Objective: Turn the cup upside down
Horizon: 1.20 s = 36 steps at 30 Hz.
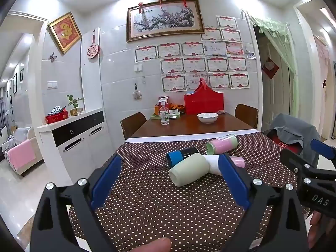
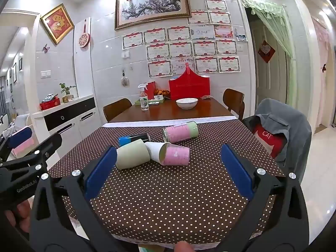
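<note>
Pale green cup (image 2: 132, 154) lies on its side touching the white cup (image 2: 155, 150), both grippers (image 1: 170, 180) (image 2: 168, 172) wide apart and empty; we're pre-grasp, next we close on its wall

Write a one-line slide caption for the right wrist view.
Open right claw hovers before five cups lying on their sides on the dotted tablecloth, pale green cup nearest.

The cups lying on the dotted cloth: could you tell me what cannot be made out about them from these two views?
- White cup: mostly covered by the green cup and the pink cup in the right wrist view.
- Pink cup: nearly hidden behind the left gripper in the left wrist view.
- Black cup: its far end is hidden in both views.
- Markings on the pink cups: too small to read.
</note>
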{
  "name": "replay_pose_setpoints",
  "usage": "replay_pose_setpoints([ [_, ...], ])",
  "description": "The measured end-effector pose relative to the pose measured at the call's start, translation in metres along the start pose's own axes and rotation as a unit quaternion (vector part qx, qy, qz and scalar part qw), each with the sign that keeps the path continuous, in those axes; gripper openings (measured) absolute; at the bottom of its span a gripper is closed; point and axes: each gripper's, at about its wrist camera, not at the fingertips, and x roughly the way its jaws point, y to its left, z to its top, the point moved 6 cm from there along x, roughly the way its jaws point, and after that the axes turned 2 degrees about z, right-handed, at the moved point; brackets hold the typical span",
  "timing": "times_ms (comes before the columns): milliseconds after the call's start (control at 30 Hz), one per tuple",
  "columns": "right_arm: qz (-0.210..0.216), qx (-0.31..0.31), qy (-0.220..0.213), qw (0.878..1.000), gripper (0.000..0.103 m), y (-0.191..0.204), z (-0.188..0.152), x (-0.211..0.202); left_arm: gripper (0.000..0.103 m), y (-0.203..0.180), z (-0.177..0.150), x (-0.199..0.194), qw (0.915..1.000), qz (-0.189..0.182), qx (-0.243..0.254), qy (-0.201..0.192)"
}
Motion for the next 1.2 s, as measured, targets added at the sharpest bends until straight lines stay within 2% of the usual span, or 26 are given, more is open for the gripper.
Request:
replay_pose_setpoints([
  [1200, 0.003, -0.002, -0.006, 1.0, 0.097, 0.0031, 0.0052, -0.0055, 0.092, -0.002, 0.0027, -0.0032, 1.0, 0.0, 0.001, -0.001],
])
